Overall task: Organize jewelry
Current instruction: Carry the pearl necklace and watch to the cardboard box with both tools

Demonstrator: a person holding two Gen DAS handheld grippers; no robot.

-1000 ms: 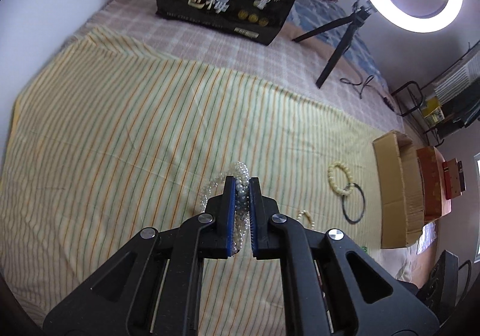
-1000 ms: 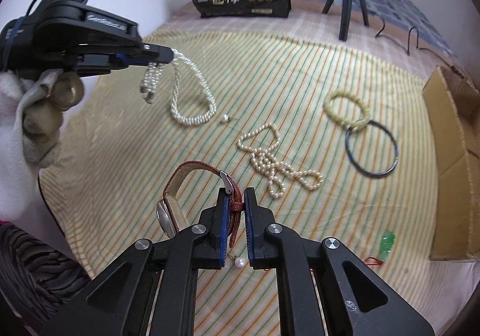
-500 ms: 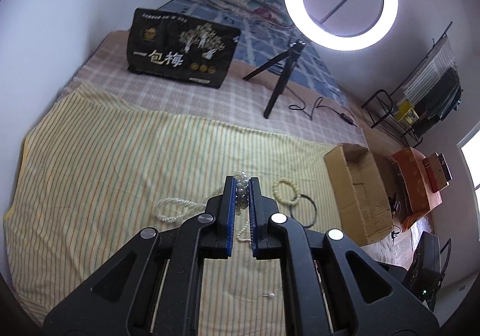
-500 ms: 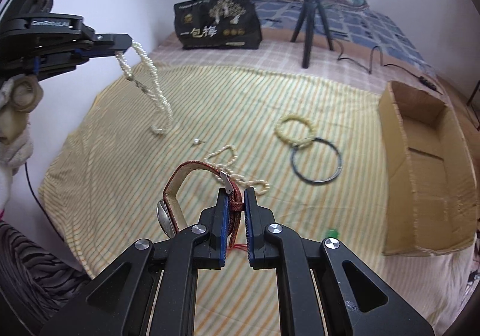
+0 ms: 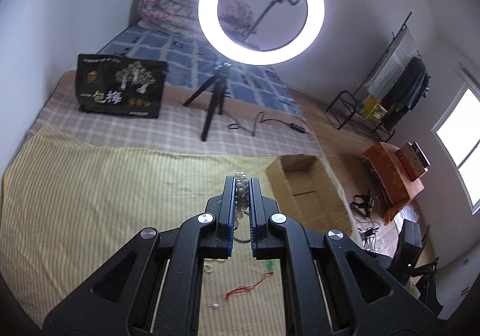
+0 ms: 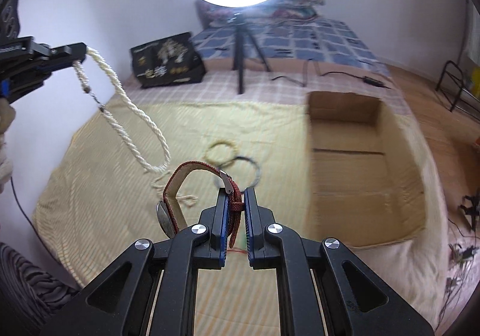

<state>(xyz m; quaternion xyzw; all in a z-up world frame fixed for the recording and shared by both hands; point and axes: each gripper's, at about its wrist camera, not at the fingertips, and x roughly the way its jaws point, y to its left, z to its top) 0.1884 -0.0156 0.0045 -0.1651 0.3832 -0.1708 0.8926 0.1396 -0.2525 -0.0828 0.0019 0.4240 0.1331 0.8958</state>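
Note:
My left gripper is shut on a white pearl necklace. In the right wrist view the left gripper is high at the left, and the pearl necklace hangs from it in a long loop above the striped cloth. My right gripper is shut on the strap of a red-banded watch, held above the cloth. An open cardboard box lies to the right; it also shows in the left wrist view.
On the cloth lie a cream bead bracelet, a dark bangle, a second pearl strand, a red cord and a small green item. A ring light on a tripod and a black bag stand behind.
Both grippers have risen and swung right toward the cardboard box. The pearl necklace has lifted clear of the cloth. The watch stays held.

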